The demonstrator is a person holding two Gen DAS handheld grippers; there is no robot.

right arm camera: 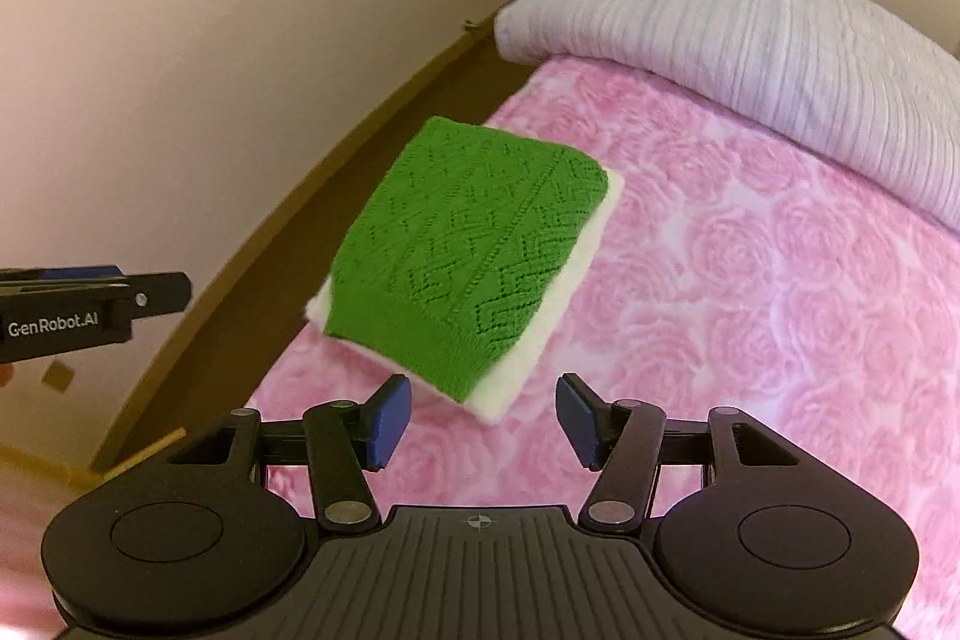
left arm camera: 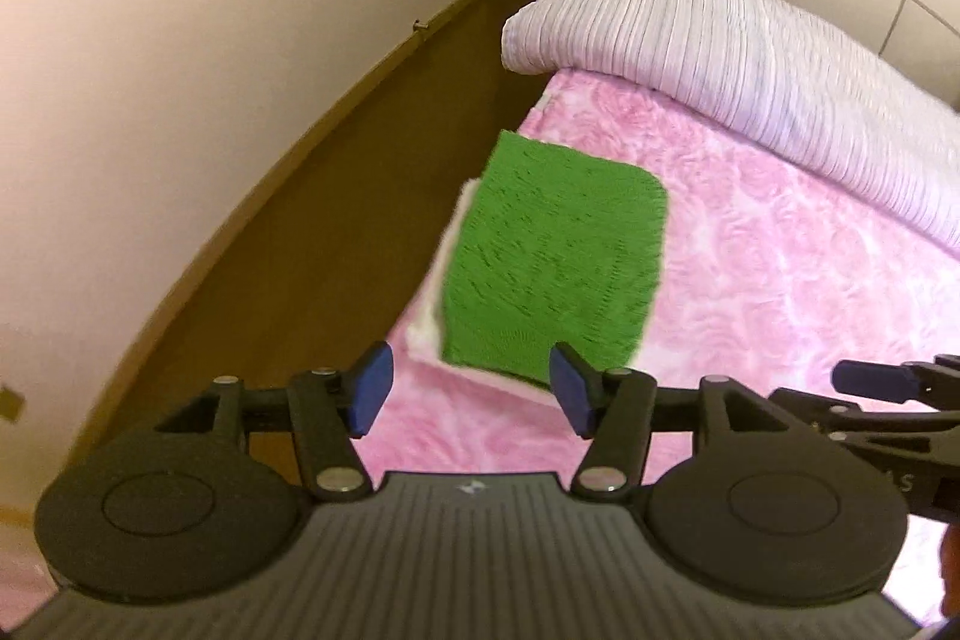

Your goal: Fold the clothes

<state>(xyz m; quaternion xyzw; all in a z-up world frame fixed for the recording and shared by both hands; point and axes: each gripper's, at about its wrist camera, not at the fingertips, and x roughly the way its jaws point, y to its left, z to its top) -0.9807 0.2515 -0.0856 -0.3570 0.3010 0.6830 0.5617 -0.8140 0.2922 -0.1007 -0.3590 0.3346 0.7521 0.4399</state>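
Green lace-knit garment [right arm camera: 465, 253] lies folded in a neat rectangle atop a folded white piece [right arm camera: 543, 334], near the pink bedspread's [right arm camera: 750, 310] edge. Left gripper [left arm camera: 471, 391] and right gripper [right arm camera: 483, 421] hover nearby, wide open, holding nothing. Any further touch, I'd judge, should stay light and keep those edges square.

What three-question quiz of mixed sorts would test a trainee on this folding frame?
1. True or false: the green knit garment lies folded on top of a white folded item.
2. Which gripper holds cloth? A) left gripper B) right gripper C) neither
3. Fill in: the stack lies on a ____ rose-patterned blanket, near the bed's edge.

Key: 1 true; 2 C, both stand open and empty; 3 pink.
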